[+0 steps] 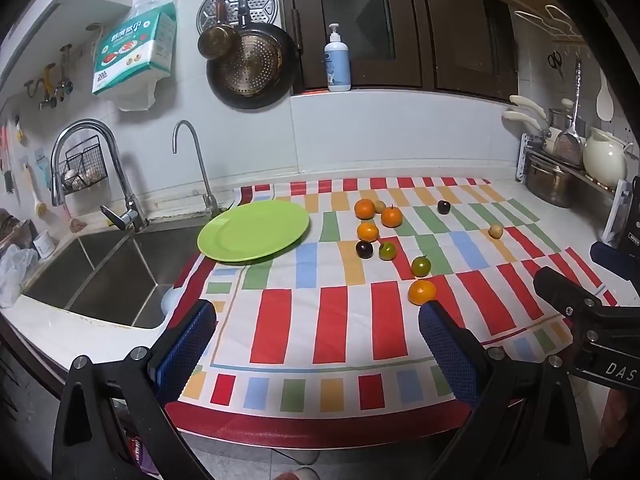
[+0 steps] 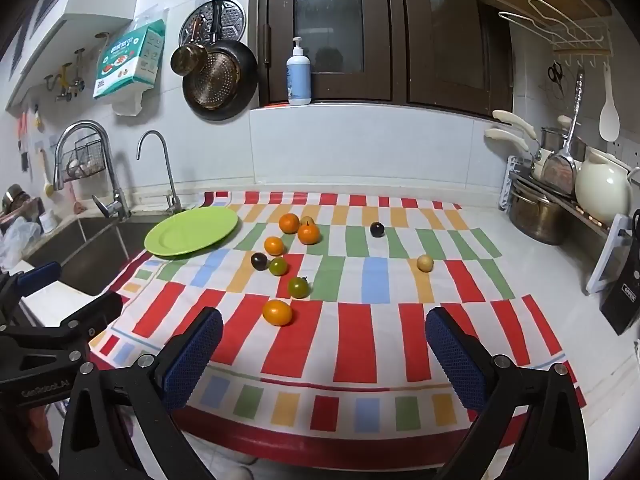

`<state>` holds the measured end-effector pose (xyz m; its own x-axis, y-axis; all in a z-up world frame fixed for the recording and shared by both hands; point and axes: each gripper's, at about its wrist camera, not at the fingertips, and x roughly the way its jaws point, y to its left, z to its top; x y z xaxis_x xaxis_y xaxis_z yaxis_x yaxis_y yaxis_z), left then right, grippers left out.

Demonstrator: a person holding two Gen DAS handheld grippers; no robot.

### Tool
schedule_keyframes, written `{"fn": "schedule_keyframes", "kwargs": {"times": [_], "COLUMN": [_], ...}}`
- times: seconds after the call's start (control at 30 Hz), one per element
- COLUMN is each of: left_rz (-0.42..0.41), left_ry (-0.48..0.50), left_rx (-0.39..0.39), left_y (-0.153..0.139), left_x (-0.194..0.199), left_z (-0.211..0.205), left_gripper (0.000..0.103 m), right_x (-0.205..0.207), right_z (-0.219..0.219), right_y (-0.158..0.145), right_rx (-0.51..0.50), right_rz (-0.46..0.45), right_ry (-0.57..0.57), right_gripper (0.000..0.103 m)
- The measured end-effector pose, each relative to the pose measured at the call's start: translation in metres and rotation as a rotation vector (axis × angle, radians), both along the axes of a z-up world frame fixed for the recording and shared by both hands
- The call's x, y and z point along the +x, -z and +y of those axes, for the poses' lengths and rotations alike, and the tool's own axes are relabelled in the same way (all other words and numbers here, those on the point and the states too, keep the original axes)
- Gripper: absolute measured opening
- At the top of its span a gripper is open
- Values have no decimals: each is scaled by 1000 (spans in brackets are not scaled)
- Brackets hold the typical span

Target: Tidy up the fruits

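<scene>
A striped cloth point(image 2: 360, 332) is covering the counter, its near hem hanging over the front edge and its left border lying just beside the sink point(image 1: 108, 276). A green plate point(image 1: 254, 230) is sitting empty at the cloth's far-left corner, partly overhanging the sink rim. The fruits are lying loose on the cloth to the right of the plate: three oranges point(image 1: 367, 208) clustered together, a fourth orange point(image 1: 421, 292) lying nearest the front, two green fruits point(image 1: 421, 266) between them, one dark fruit point(image 1: 364, 249) beside the cluster, another dark fruit point(image 1: 443, 207) farther right, and a pale fruit point(image 1: 496, 231) lying well apart on the right. The broad near band of cloth is staying free of objects, as is the bare counter on the right up to the pot rack point(image 2: 536, 216). The left gripper point(image 1: 318, 332) is hovering above the near hem, jaws spread wide, holding and touching nothing. The right gripper point(image 2: 324, 336) is hovering likewise, jaws spread wide and empty, with the nearest orange just beyond its left finger point(image 2: 196, 344)
</scene>
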<state>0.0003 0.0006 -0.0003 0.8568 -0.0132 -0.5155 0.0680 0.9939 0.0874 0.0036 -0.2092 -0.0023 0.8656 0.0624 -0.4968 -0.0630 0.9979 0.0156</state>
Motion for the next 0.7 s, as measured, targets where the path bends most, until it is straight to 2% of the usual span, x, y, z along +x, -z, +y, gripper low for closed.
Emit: {"fn": "schedule_keyframes", "kwargs": {"times": [0.4, 0.7], "left_rz": [-2, -16], "left_ry": [16, -8], "left_rx": [-8, -5], "left_y": [-3, -2], "left_x": [2, 0], "left_z": [-1, 3], "left_gripper": [103, 103], "right_x": [1, 1], "right_z": [-1, 5], "right_y": [-3, 0], "right_rx": [-4, -6], "right_rz": [0, 1], "right_ry": [-4, -8], "right_gripper": [102, 102]}}
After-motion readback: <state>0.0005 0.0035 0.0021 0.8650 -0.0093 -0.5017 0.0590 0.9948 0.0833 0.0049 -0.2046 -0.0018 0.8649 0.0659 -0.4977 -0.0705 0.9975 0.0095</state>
